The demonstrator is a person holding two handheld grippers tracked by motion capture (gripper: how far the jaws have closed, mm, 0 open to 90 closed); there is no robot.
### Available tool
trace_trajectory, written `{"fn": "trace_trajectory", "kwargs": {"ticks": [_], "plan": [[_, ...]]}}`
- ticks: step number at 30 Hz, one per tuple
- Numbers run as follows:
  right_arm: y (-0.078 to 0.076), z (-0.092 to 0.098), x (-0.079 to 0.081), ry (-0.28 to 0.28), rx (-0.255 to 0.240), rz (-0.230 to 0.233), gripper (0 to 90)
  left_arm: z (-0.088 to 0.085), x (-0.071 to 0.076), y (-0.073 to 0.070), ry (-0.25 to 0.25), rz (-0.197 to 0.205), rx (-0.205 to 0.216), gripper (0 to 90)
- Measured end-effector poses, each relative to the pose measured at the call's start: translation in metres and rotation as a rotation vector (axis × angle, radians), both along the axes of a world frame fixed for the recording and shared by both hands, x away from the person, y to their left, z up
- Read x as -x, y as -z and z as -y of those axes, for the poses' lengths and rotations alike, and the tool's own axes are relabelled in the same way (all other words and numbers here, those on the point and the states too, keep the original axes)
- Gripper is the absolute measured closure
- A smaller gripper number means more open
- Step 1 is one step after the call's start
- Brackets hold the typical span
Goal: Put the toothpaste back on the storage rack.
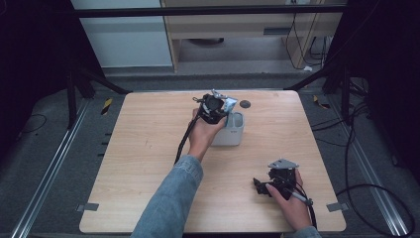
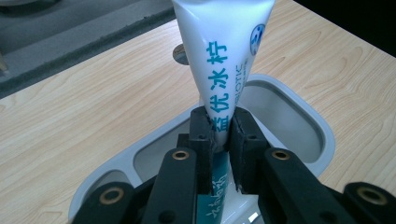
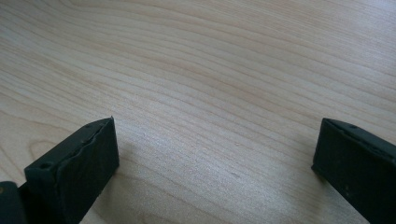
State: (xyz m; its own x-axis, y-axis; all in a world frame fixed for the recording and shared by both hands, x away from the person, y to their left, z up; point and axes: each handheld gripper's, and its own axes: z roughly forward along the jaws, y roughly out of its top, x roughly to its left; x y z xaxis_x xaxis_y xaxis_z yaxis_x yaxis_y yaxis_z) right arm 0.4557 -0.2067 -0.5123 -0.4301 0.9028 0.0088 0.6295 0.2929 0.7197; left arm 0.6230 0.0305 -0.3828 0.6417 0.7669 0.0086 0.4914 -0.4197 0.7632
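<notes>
**Toothpaste tube clamped above the white holder**

Black jaws of the left gripper [image 2: 220, 133] rise from the bottom of its own view and pinch a white toothpaste tube [image 2: 223, 60] between their pads, the tube printed with teal characters and widening away from the camera; below and around the grip lies the open mouth of a white holder [image 2: 322, 133] — a rounded, hollow container standing on the wooden table [image 2: 70, 126]. From the high view the left gripper [image 1: 214, 110] sits just over the near-left rim of that holder [image 1: 236, 133], close to the table's far edge; a small dark disc [image 1: 245, 104] lies just beyond it. Well apart, near the front right corner, the right gripper [image 1: 262, 187] rests low over bare wood; its jaws stand wide apart — nothing between them.
</notes>
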Motion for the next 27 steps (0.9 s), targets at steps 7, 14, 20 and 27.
{"fn": "trace_trajectory", "kwargs": {"ticks": [7, 14, 20, 27], "plan": [[0.0, 0.0, 0.0, 0.0, 0.0, 0.0, 0.4, 0.001, -0.002, 0.0012, -0.008, -0.007, 0.014, 79.7], [0.0, 0.0, 0.0, 0.0, 0.0, 0.0, 0.4, 0.0054, -0.0039, 0.0007, -0.004, -0.017, 0.002, 79.5], [0.0, 0.0, 0.0, 0.0, 0.0, 0.0, 0.4, 0.0081, -0.0035, 0.0013, -0.004, -0.016, 0.003, 79.4], [0.0, 0.0002, 0.0, -0.001, 0.002, 0.001, 0.4, 0.0074, -0.0042, 0.0016, -0.003, -0.015, 0.007, 78.9]]}}
